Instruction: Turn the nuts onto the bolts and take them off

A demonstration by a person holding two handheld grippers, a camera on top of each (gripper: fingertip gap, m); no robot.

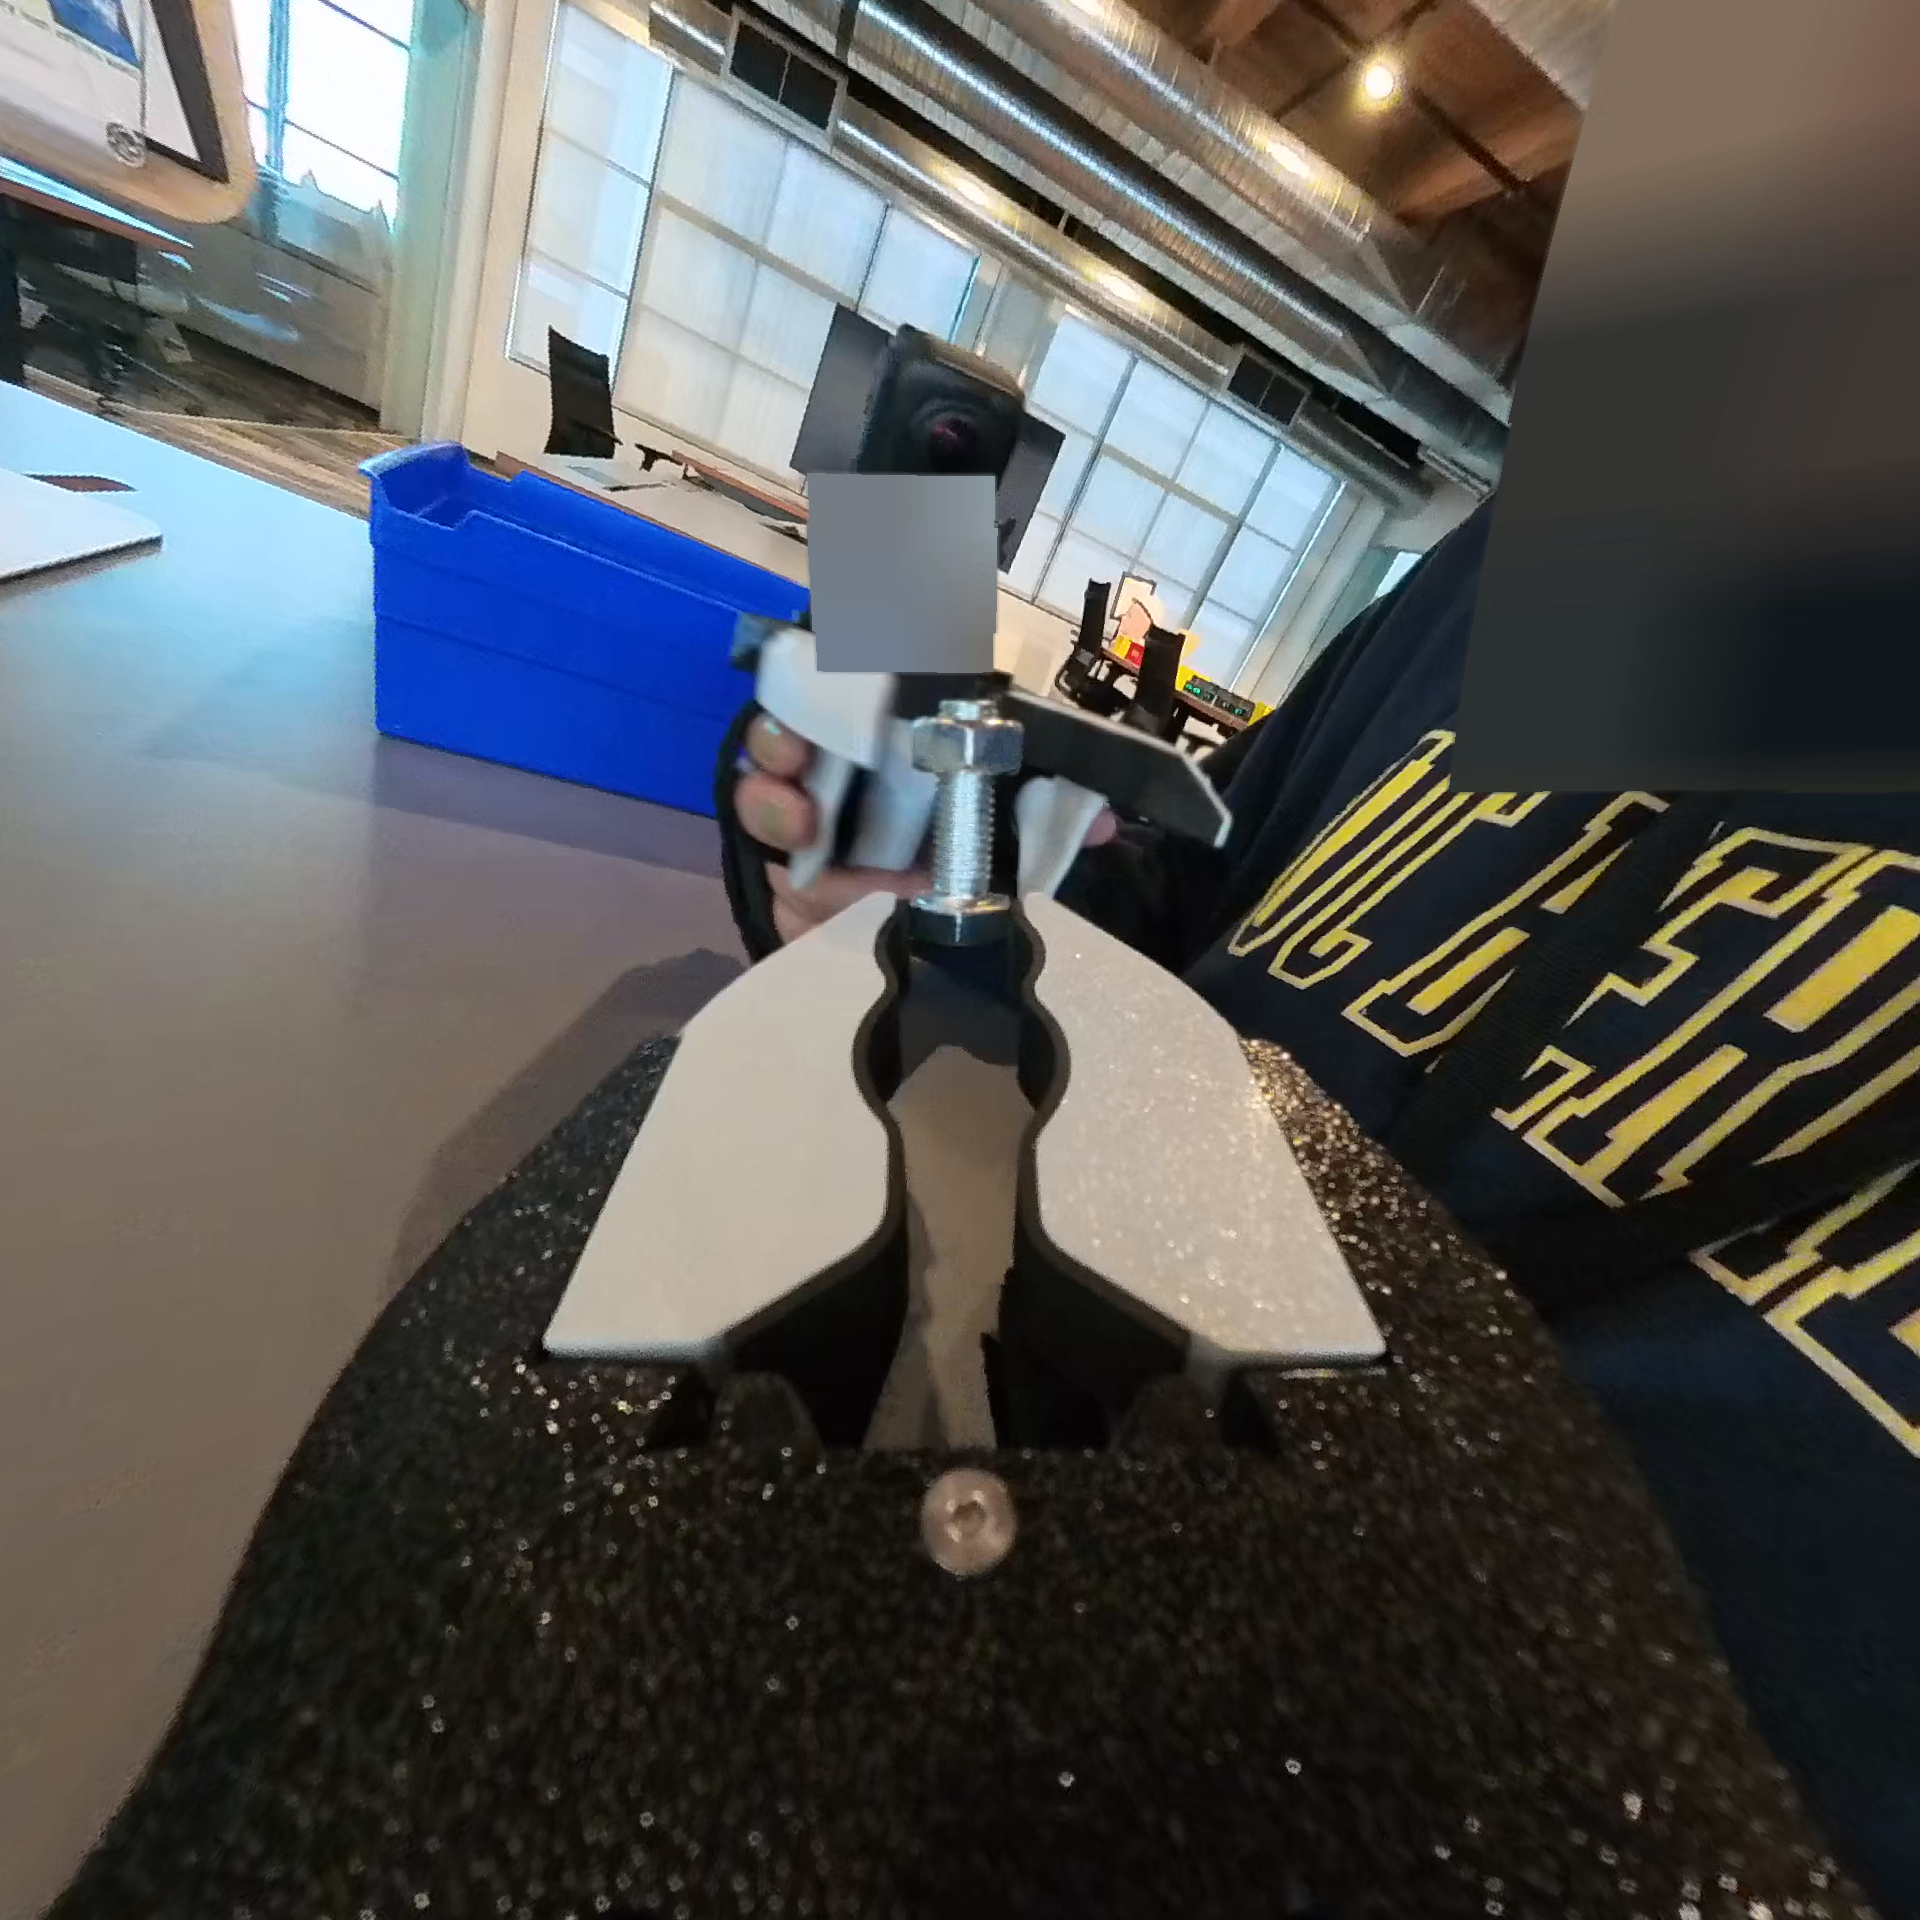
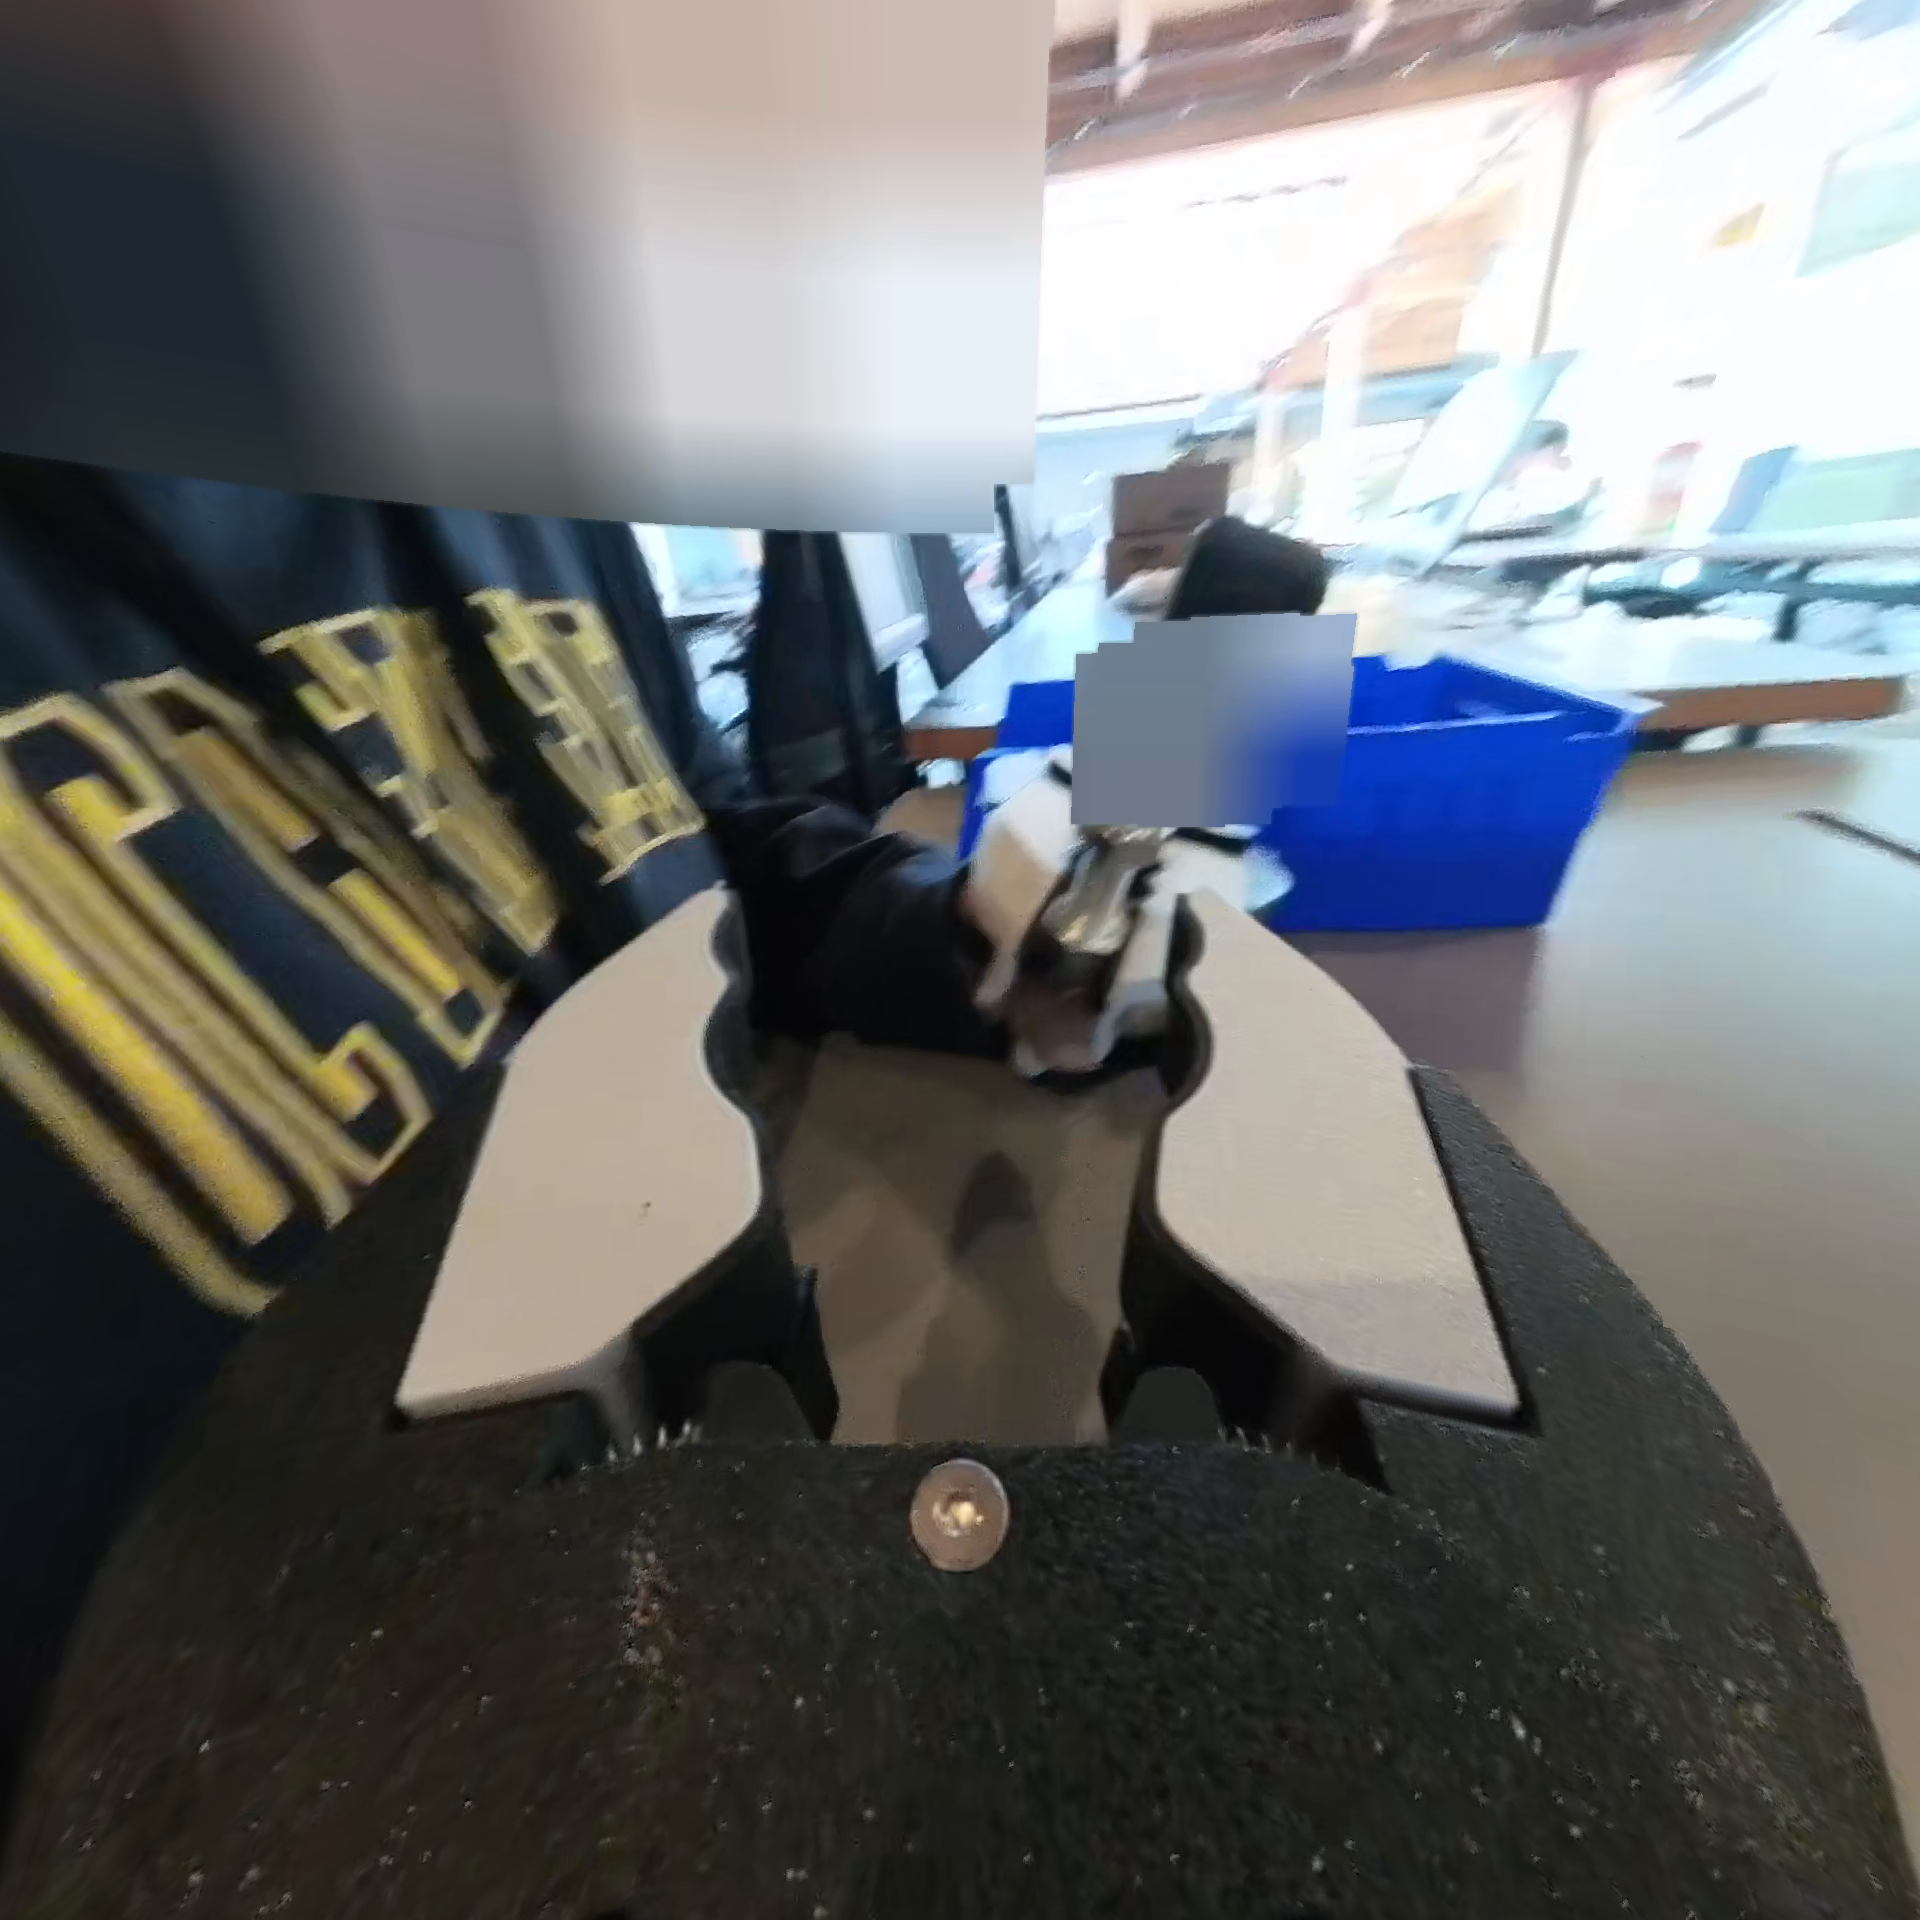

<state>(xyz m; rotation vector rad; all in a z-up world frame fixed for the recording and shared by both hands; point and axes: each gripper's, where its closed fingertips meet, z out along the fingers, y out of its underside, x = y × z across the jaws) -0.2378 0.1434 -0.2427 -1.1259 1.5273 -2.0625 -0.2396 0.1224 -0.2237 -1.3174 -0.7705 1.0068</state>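
In the left wrist view, the left gripper (image 1: 958, 925) is closed on the head of an upright bolt (image 1: 962, 831), with the nut (image 1: 966, 744) near its top and the table far below. The right wrist view is blurred: the right gripper (image 2: 961, 935) gapes wide, holding nothing, just short of the bolt (image 2: 1091, 902). It should probably square onto the nut's flats before twisting.

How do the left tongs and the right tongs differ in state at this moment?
The left tongs are shut on the bolt at its head; the right tongs are open and hold nothing. The left view is sharp, the right blurred. Both have grey fingers and face each other.
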